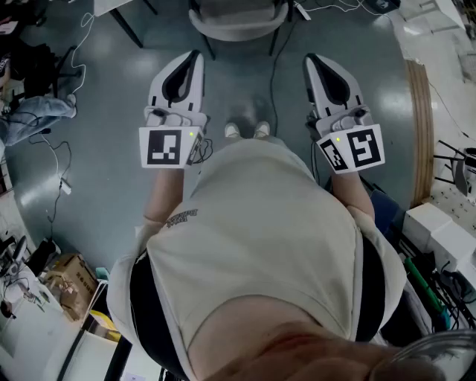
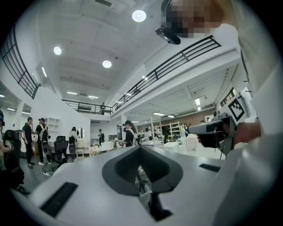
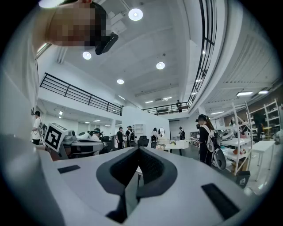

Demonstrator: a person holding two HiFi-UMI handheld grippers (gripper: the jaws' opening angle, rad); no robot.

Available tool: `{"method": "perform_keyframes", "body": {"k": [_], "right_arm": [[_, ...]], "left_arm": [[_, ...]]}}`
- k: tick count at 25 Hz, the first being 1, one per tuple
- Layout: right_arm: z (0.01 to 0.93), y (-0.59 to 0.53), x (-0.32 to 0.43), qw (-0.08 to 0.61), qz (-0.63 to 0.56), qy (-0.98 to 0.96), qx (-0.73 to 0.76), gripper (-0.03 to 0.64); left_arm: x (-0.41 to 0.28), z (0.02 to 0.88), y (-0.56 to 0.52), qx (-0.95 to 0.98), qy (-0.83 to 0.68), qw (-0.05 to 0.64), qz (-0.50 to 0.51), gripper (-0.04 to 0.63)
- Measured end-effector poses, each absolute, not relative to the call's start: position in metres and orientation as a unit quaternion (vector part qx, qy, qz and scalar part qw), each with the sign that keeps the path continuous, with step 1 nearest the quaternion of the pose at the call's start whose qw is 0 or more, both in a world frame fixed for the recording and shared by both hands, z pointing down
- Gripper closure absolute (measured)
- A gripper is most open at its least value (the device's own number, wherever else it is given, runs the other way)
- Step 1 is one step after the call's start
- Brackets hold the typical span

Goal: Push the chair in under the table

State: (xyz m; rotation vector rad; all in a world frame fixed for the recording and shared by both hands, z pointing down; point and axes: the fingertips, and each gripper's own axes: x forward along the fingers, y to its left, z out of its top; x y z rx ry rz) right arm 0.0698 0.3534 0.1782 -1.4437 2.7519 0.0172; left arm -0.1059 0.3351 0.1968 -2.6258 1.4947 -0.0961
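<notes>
Facing the curved chair [image 1: 238,24], left gripper [image 1: 195,55] and right gripper [image 1: 309,59] (smooth white shells) sit closed, empty.

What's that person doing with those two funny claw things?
A person stands on the grey floor, holding one claw in each hand, out in front and level. The left claw and the right claw are both shut and hold nothing. The chair stands just ahead of the person's shoes. Neither claw touches it, so the pushing hasn't started.
</notes>
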Motion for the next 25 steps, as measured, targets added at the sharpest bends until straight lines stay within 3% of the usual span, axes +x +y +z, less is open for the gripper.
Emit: {"method": "perform_keyframes", "body": {"k": [25], "right_arm": [[0.192, 0.345, 0.116, 0.034, -0.021, 0.893, -0.448, 0.607]], "left_arm": [[-0.055, 0.206, 0.33, -0.866, 0.495, 0.064, -0.047, 0.586]]}}
